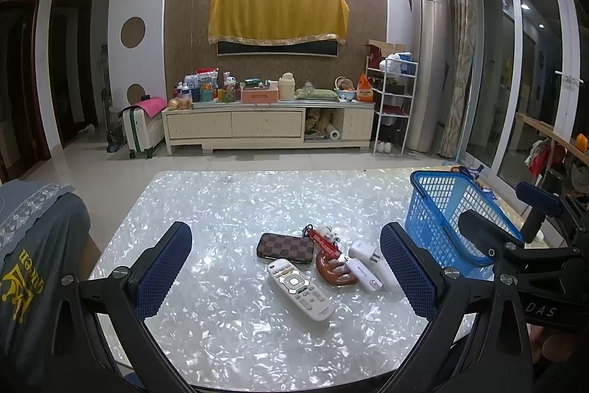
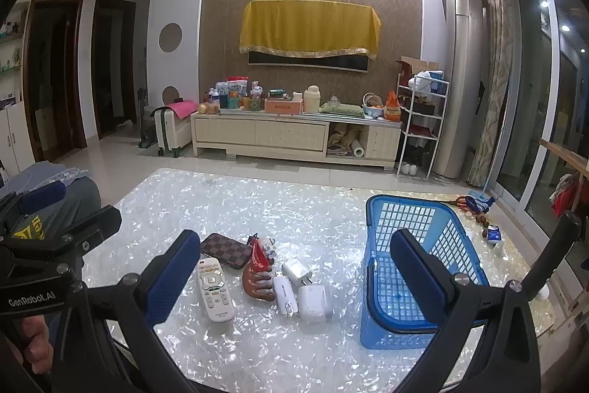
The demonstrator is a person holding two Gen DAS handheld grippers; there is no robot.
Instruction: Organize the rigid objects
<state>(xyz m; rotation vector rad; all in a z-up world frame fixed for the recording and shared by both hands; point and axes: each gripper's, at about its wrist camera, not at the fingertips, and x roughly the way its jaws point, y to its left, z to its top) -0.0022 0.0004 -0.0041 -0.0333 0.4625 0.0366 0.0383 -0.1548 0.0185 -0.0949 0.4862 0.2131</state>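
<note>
Pearly shell-patterned table (image 1: 228, 209) carries a loose cluster near its middle. From the left: a checked brown case (image 1: 285, 247), just near of it a white remote (image 1: 300, 288), then a red strap keyring (image 1: 325, 242), a brown comb-like piece (image 1: 335, 269), a white dongle (image 2: 285, 293) and two white chargers (image 2: 312, 297). Well right stands an upright blue basket (image 2: 401, 227). The left gripper (image 1: 285, 286) and the right gripper (image 2: 291, 282) hover spread wide, grasping nothing.
</note>
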